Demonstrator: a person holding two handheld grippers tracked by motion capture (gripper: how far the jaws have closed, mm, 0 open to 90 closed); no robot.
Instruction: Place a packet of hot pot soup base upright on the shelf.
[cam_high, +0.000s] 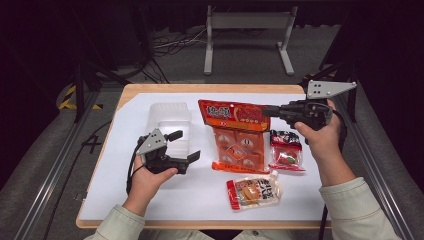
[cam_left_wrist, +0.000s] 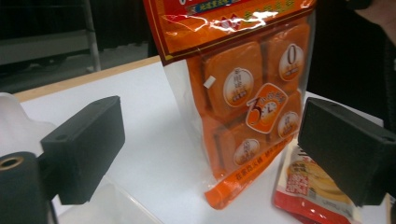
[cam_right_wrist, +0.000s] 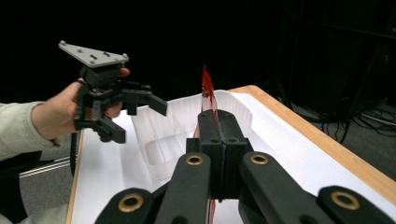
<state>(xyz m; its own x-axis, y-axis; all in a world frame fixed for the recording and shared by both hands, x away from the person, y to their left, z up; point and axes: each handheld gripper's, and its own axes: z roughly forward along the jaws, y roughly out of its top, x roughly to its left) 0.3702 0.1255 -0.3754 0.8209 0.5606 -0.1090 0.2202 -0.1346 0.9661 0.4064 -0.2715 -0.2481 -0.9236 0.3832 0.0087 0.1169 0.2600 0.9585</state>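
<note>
We held the orange snack bag (cam_high: 235, 135) by its top edge in the right gripper (cam_high: 266, 111), jaws clamped, bottom touching the table. Left gripper (cam_high: 184, 146) stood wide, empty. Next, probably: lower it into the clear container (cam_high: 169, 120).

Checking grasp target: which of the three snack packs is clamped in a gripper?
The big orange pack: the right gripper is shut on its top edge. The small red pack and the yellow-and-red pouch lie free.
</note>
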